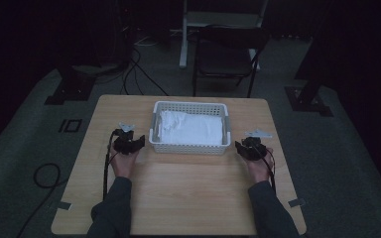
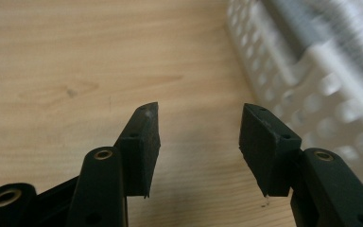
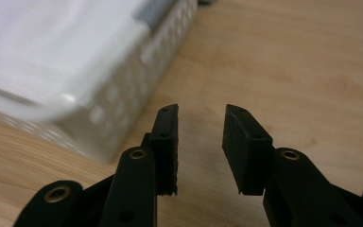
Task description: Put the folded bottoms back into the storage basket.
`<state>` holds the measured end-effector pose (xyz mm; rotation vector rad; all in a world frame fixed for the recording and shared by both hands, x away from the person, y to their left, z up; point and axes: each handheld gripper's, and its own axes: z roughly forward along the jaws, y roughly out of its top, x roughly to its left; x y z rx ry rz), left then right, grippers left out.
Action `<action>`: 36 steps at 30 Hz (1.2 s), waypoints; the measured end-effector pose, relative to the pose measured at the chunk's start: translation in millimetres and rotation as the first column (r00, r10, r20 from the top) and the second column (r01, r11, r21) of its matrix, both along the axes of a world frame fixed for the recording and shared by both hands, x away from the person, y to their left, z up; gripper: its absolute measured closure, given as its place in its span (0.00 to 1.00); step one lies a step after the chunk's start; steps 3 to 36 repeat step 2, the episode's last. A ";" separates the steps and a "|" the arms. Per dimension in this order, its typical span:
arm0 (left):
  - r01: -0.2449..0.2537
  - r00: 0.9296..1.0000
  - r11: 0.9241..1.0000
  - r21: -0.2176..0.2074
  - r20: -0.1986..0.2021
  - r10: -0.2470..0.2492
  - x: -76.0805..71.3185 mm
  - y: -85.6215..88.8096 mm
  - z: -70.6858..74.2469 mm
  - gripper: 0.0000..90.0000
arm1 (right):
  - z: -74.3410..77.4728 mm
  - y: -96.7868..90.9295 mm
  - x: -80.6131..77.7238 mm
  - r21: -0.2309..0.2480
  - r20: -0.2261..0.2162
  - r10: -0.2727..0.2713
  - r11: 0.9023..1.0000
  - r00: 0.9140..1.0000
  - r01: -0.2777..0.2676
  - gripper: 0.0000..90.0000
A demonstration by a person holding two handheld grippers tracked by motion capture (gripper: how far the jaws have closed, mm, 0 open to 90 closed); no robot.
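A white perforated basket stands at the middle back of the wooden table, with a folded white cloth inside it. My left gripper rests low by the basket's left end, and my right gripper sits by its right front corner. In the left gripper view the left gripper has its jaws apart over bare wood, beside the basket wall. The right gripper shows a narrower gap with nothing in it, next to the basket and cloth.
A dark folding chair and a white stand leg are on the floor behind the table. Cables trail across the carpet at the back left. A grey strip lies along the basket's right end.
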<state>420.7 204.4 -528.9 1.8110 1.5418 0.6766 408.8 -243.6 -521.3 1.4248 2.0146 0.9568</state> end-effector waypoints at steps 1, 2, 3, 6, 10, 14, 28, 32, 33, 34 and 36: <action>-0.005 1.000 1.000 0.006 -0.012 0.005 1.4 0.3 -3.2 0.52 | -3.6 -1.5 1.1 -0.006 -0.011 -0.005 1.000 1.000 0.005 0.72; -0.005 1.000 1.000 0.006 -0.012 0.005 1.4 0.3 -3.2 0.52 | -3.6 -1.5 1.1 -0.006 -0.011 -0.005 1.000 1.000 0.005 0.72; -0.005 1.000 1.000 0.006 -0.012 0.005 1.4 0.3 -3.2 0.52 | -3.6 -1.5 1.1 -0.006 -0.011 -0.005 1.000 1.000 0.005 0.72; -0.005 1.000 1.000 0.006 -0.012 0.005 1.4 0.3 -3.2 0.52 | -3.6 -1.5 1.1 -0.006 -0.011 -0.005 1.000 1.000 0.005 0.72; -0.005 1.000 1.000 0.006 -0.012 0.005 1.4 0.3 -3.2 0.52 | -3.6 -1.5 1.1 -0.006 -0.011 -0.005 1.000 1.000 0.005 0.72; -0.005 1.000 1.000 0.006 -0.012 0.005 1.4 0.3 -3.2 0.52 | -3.6 -1.5 1.1 -0.006 -0.011 -0.005 1.000 1.000 0.005 0.72; -0.005 1.000 1.000 0.006 -0.012 0.005 1.4 0.3 -3.2 0.52 | -3.6 -1.5 1.1 -0.006 -0.011 -0.005 1.000 1.000 0.005 0.72; -0.005 1.000 1.000 0.006 -0.012 0.005 1.4 0.3 -3.2 0.52 | -3.6 -1.5 1.1 -0.006 -0.011 -0.005 1.000 1.000 0.005 0.72; -0.005 1.000 1.000 0.006 -0.012 0.005 1.4 0.3 -3.2 0.52 | -3.6 -1.5 1.1 -0.006 -0.011 -0.005 1.000 1.000 0.005 0.72; -0.005 1.000 1.000 0.006 -0.012 0.005 1.4 0.3 -3.2 0.52 | -3.6 -1.5 1.1 -0.006 -0.011 -0.005 1.000 1.000 0.005 0.72; -0.005 1.000 1.000 0.006 -0.012 0.005 1.4 0.3 -3.2 0.52 | -3.6 -1.5 1.1 -0.006 -0.011 -0.005 1.000 1.000 0.005 0.72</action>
